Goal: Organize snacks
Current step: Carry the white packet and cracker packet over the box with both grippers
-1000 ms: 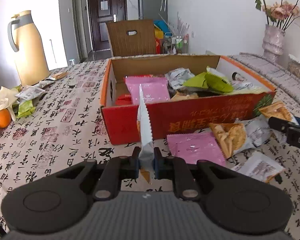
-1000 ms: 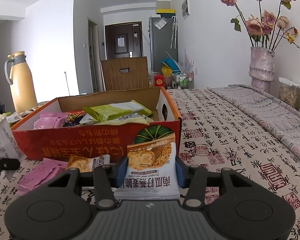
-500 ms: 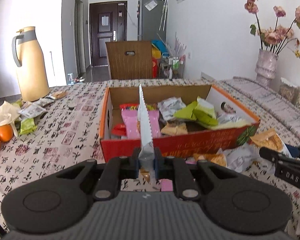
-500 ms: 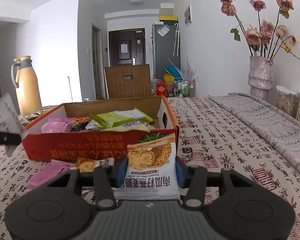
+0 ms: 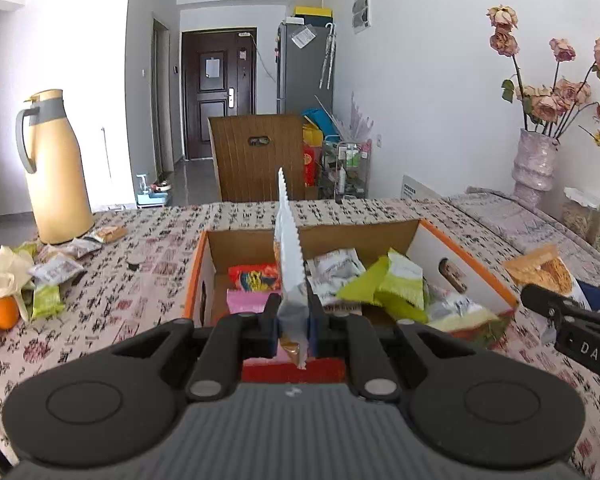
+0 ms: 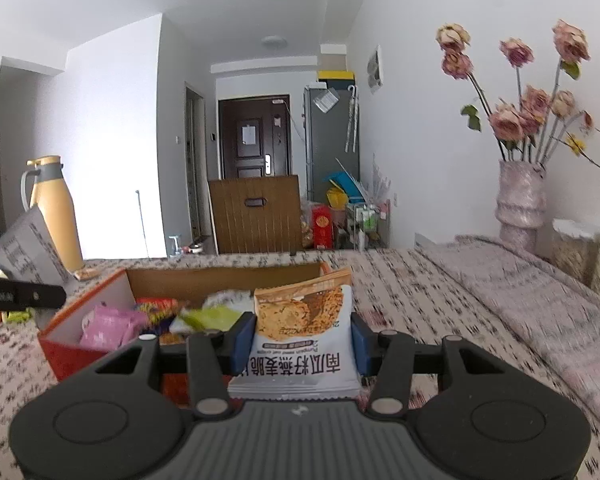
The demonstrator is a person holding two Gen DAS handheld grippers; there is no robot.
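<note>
An open red and orange cardboard box point(image 5: 470, 258) holds several snack packets, pink, green, silver and red. It also shows in the right wrist view point(image 6: 112, 284). My left gripper point(image 5: 293, 312) is shut on a silver snack packet point(image 5: 288, 248) held edge-on, upright, above the box's near wall. My right gripper point(image 6: 302, 338) is shut on a white and orange oat snack packet point(image 6: 302, 320), raised near the box's right end. The right gripper point(image 5: 572, 320) also shows at the right of the left wrist view.
A yellow thermos jug point(image 5: 58, 168) stands at the back left. Loose snack packets point(image 5: 60, 264) and oranges point(image 5: 0, 312) lie at the left. A vase of dried roses point(image 6: 520, 196) stands at the right. A wooden chair back point(image 5: 258, 156) is behind the table.
Both grippers have risen with their packets. The left one has moved forward over the box's near wall. The packets on the table in front of the box have dropped out of view.
</note>
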